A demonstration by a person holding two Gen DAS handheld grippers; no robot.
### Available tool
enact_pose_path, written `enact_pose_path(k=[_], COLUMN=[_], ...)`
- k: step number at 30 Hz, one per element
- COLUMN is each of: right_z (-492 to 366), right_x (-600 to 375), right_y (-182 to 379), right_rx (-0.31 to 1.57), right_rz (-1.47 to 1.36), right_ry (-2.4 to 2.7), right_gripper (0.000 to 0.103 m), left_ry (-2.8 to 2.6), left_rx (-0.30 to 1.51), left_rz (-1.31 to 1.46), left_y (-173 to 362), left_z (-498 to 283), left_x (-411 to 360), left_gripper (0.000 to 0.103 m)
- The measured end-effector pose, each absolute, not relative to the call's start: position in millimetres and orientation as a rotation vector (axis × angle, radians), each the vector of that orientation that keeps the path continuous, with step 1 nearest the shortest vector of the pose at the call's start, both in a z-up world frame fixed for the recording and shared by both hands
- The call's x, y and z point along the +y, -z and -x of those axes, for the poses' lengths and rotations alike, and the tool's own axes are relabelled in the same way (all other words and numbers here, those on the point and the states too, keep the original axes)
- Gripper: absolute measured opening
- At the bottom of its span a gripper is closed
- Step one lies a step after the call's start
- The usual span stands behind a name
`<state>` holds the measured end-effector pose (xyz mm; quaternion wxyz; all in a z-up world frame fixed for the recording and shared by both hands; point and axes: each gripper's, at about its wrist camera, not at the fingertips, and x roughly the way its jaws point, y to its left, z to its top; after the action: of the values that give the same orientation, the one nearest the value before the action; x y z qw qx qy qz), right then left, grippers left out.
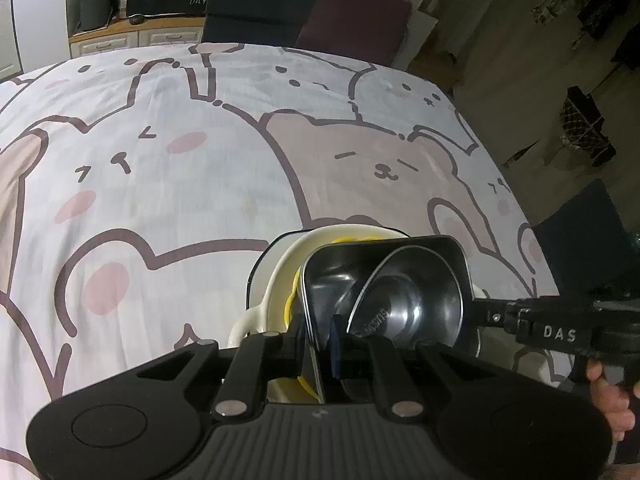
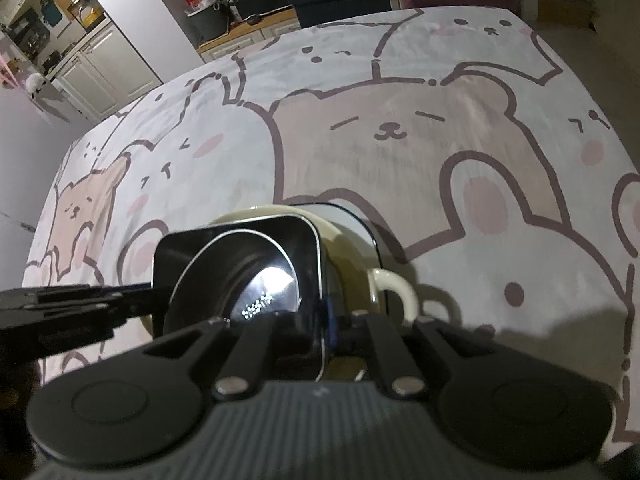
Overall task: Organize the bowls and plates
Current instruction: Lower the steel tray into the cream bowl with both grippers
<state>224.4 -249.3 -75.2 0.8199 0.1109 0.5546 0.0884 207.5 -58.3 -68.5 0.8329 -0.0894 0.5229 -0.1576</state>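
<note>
A square steel dish [image 1: 328, 276] with a round steel bowl [image 1: 416, 296] inside it sits in a cream handled bowl [image 1: 280, 276] on the bear-print cloth. My left gripper [image 1: 320, 344] is shut on the square dish's near rim. My right gripper [image 1: 480, 316] comes in from the right and is shut on the dish's opposite rim. In the right wrist view, the right gripper [image 2: 324, 328] pinches the square dish [image 2: 308, 248], with the round bowl [image 2: 240, 276] inside and the cream bowl [image 2: 384, 280] beneath. The left gripper [image 2: 152, 296] enters from the left.
A bear-print tablecloth [image 1: 160, 160] covers the table. A white plate [image 2: 352, 220] lies under the cream bowl. Dark chairs [image 1: 260, 4] and a purple one [image 1: 356, 24] stand at the far edge. A counter with a bin [image 1: 94, 8] is behind.
</note>
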Motion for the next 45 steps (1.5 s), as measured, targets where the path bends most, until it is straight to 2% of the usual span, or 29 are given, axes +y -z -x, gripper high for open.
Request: enact_pose_path(k=[45], right_z=[-200], right_x=[-249], right_y=[83], right_rx=[1.192], right_rz=[-0.184], right_ry=[-0.212], right_gripper=[0.008], left_ry=[0.399], left_rx=[1.135], left_rz=[0.193], left_y=[77], left_z=[-177], left_x=[-54], left_gripper=[0.014])
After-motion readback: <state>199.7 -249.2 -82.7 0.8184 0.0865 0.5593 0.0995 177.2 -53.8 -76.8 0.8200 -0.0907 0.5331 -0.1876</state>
